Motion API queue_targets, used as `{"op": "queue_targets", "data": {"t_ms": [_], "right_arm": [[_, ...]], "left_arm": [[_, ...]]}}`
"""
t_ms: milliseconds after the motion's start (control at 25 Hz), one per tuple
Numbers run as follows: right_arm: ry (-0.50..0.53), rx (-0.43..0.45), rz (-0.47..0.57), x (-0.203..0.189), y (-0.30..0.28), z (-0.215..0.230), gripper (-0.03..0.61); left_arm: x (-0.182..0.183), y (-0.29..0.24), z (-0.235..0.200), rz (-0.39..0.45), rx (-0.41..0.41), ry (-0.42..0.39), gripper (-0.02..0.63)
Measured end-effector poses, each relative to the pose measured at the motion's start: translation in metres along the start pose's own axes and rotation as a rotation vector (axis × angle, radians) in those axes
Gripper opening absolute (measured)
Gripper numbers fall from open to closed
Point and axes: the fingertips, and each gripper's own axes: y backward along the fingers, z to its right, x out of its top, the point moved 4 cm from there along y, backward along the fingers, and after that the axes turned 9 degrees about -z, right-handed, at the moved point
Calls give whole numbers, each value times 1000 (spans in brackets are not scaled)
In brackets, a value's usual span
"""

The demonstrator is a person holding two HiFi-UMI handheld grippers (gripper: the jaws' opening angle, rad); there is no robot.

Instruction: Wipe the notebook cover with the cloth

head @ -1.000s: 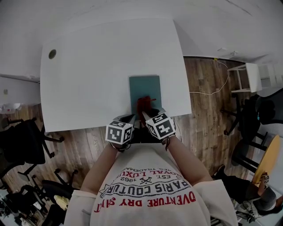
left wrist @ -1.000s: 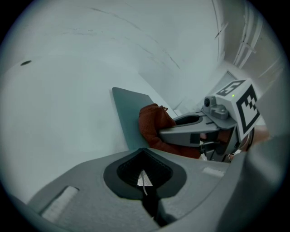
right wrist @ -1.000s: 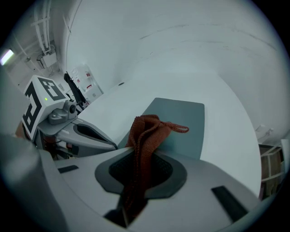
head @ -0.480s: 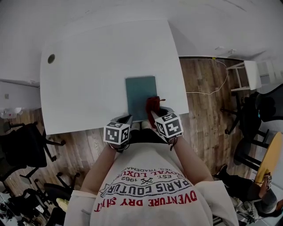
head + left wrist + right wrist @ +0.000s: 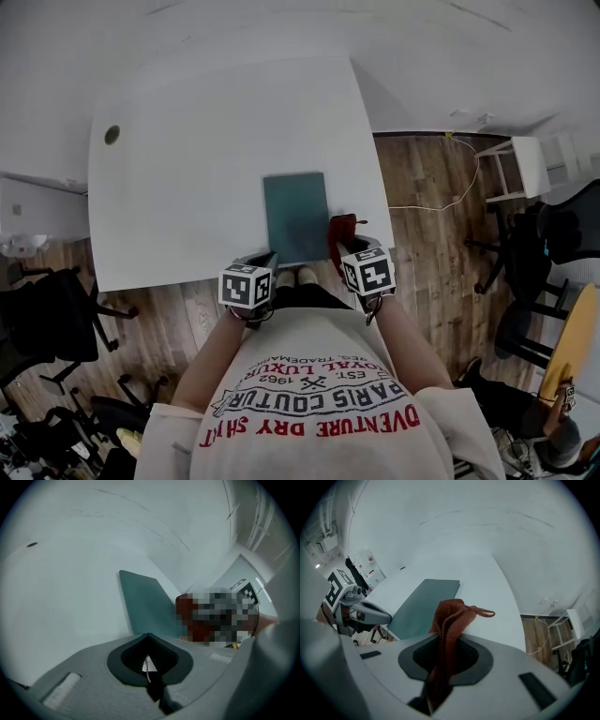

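A teal notebook (image 5: 296,217) lies flat near the front edge of the white table (image 5: 187,169). My right gripper (image 5: 345,247) is shut on a red knitted cloth (image 5: 341,231), which sits just off the notebook's right front corner. In the right gripper view the cloth (image 5: 453,615) sticks up out of the closed jaws, with the notebook (image 5: 423,605) to its left. My left gripper (image 5: 266,259) is shut and holds nothing, at the table's front edge by the notebook's left front corner. In the left gripper view the notebook (image 5: 144,605) lies ahead of it.
A round cable hole (image 5: 112,134) is in the table's far left corner. Black chairs (image 5: 47,309) stand on the wooden floor at the left. A white cable (image 5: 441,199) and a white stand (image 5: 521,165) are on the right.
My right gripper has carried the cloth to the right, from the notebook's front part to just beyond its right edge. The left gripper has hardly moved.
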Motion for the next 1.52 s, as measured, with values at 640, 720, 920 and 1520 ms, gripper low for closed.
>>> {"op": "queue_targets", "data": {"t_ms": [640, 720, 920, 1520], "right_arm": [[100, 9, 386, 91, 81, -22, 72], [128, -2, 460, 103, 95, -25, 72], [193, -36, 620, 127, 132, -32, 72], [310, -63, 811, 152, 185, -51, 71]], "left_arm": [[75, 71, 33, 387, 36, -246, 9], [90, 90, 42, 460, 34, -299, 9], [125, 141, 60, 626, 58, -383, 9], [152, 207, 65, 778, 183, -434, 9]]}}
